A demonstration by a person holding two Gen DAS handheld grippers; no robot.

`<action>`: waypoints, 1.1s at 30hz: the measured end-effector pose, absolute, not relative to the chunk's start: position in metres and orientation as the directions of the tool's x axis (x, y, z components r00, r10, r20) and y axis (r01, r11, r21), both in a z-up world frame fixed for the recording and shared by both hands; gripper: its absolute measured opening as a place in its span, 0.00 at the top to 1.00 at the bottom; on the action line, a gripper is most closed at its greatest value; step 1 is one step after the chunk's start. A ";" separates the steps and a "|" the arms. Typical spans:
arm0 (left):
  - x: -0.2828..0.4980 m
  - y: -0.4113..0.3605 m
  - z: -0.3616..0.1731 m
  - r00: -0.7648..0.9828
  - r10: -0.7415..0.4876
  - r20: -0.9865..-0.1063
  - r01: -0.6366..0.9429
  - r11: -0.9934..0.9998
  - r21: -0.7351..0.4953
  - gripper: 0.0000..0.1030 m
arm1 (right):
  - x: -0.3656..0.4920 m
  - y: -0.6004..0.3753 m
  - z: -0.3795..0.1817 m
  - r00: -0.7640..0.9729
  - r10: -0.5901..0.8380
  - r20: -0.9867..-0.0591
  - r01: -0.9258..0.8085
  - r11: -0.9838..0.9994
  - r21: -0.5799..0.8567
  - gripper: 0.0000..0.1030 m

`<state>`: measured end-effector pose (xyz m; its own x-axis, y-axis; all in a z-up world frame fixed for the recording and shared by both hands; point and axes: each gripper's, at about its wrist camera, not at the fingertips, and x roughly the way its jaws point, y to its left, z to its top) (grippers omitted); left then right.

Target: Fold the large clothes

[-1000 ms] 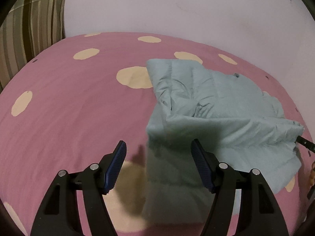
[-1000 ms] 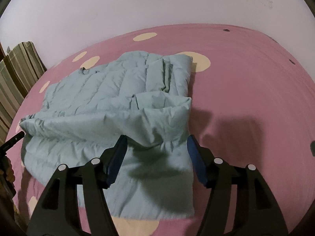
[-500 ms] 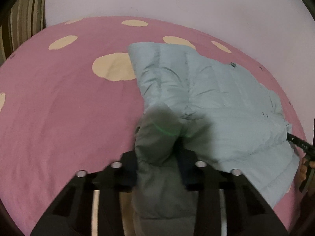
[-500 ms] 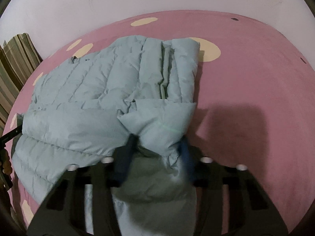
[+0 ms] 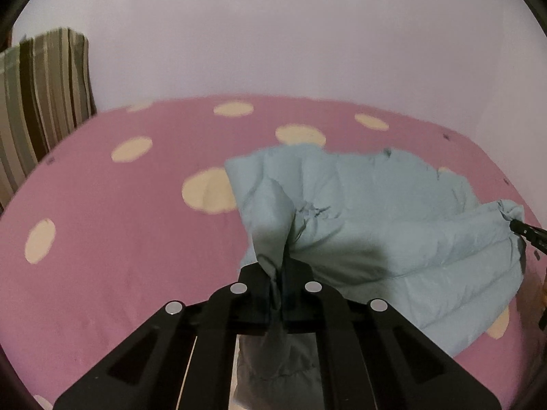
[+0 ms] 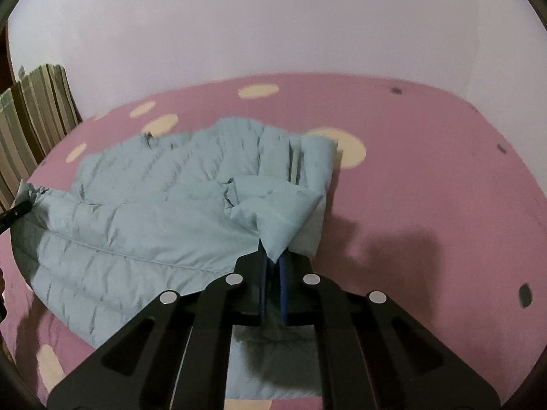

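Left gripper (image 5: 281,273) clamped on a bunched corner of the pale blue quilted jacket (image 5: 393,225), jaws just drawn together with the fabric pinched between them. Right gripper (image 6: 271,273) likewise clamped on the opposite corner, jaws just closed on cloth. Near edge raised between both pairs of jaws; rest of the garment spread ahead of them on the pink spotted bed (image 6: 427,177). Striped cushion (image 5: 44,89) far off left.
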<state>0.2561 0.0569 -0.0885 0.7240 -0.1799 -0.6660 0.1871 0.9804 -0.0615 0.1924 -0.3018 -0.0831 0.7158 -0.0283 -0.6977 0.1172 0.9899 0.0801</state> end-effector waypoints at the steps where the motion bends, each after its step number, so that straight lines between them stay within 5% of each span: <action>1: 0.259 0.056 -0.082 0.735 -0.170 -0.656 0.178 0.982 -0.056 0.97 | 0.195 -0.302 -0.076 0.725 -0.031 -0.688 0.117 0.990 0.079 0.95; 15: 0.383 0.026 -0.047 0.781 0.029 -0.624 0.044 0.994 0.101 0.97 | 0.317 -0.315 -0.032 0.783 -0.081 -0.616 0.145 0.988 0.056 0.95; 33: 0.486 0.006 -0.183 0.628 0.182 -0.756 -0.005 0.973 0.230 0.97 | 0.428 -0.331 -0.170 0.587 -0.103 -0.803 0.194 0.981 0.016 0.94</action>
